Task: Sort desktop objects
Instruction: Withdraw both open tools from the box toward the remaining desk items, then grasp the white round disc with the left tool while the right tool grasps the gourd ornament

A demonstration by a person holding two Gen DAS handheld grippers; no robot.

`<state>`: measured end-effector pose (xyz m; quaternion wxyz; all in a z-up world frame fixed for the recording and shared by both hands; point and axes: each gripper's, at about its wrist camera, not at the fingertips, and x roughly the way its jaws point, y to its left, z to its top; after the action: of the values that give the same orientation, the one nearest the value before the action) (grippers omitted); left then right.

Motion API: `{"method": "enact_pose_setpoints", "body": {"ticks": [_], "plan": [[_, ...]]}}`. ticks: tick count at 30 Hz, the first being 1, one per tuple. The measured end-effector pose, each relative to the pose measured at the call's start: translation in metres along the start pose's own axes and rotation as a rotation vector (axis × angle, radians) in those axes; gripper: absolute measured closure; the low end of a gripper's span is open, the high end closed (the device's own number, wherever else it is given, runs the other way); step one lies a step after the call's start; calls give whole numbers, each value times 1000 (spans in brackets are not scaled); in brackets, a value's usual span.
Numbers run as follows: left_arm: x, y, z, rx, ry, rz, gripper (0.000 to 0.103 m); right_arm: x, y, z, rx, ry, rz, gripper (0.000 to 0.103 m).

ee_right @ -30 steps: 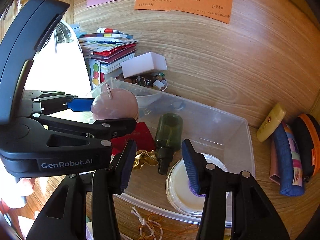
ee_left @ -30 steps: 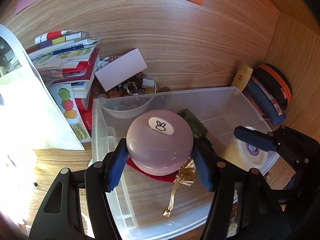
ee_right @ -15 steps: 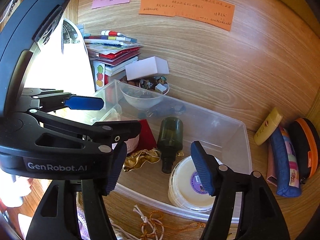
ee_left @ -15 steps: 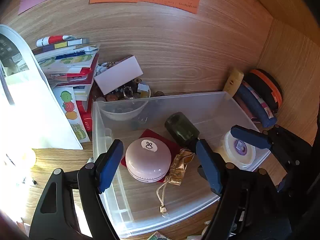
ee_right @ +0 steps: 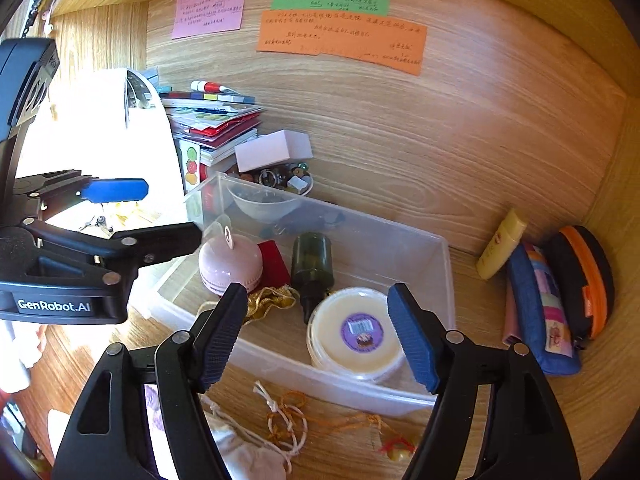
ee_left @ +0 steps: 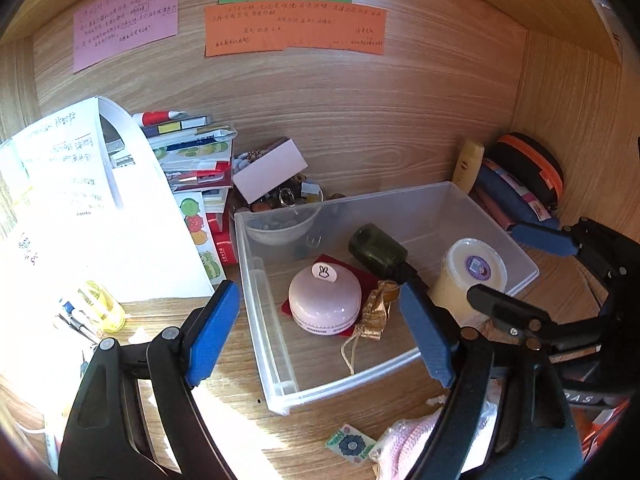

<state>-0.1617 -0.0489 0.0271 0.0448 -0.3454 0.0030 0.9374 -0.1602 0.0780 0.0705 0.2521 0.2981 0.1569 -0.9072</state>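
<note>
Both of your tools are empty right now. The left gripper [ee_left: 320,336] has its jaws opening wide above the clear bin [ee_left: 496,236], with nothing pressed between the pads; the right gripper [ee_right: 316,336] is opening too, its pads apart over the bin's near wall and clamping nothing.

Inside the bin you already have the pink round case [ee_left: 325,300] sitting on a red card [ee_left: 352,268], a gold drawstring pouch [ee_left: 374,314] just beside it, a dark green bottle [ee_left: 378,246] lying on its side, and the white round tub [ee_left: 472,272] at the right end. That part of the sorting looks done.

What is left, I judge, lies outside the bin — the bowl of small trinkets [ee_right: 280,178] behind it, the yellow tube [ee_right: 500,244] and the zip pouches [ee_right: 536,304] by the side wall.

Your right view alone shows the knotted cord [ee_right: 288,416] and a white cloth bag [ee_right: 240,452] on the desk in front of the bin. Your left view alone shows the pens and yellow container [ee_left: 100,306] in the glare, and a small flowered sticker [ee_left: 350,444] near the bottom edge.
</note>
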Motion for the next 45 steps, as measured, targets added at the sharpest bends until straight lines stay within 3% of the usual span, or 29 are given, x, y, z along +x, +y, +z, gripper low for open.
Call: {"method": "enact_pose_setpoints", "body": {"ticks": [9, 18, 28, 38, 45], "plan": [[-35, -9, -26, 34, -17, 49, 21, -34, 1, -27, 3, -12, -57, 27], [-69, -9, -51, 0, 6, -28, 21, -62, -20, -60, 78, 17, -79, 27], [-95, -19, -96, 13, 38, 11, 20, -91, -47, -100, 154, 72, -116, 26], [-107, -29, -136, -13, 99, -75, 20, -86, -60, -143, 200, 183, -93, 27], [-96, -39, -161, 1, 165, -137, 20, -66, -57, -141, 183, 206, -66, 27]]}}
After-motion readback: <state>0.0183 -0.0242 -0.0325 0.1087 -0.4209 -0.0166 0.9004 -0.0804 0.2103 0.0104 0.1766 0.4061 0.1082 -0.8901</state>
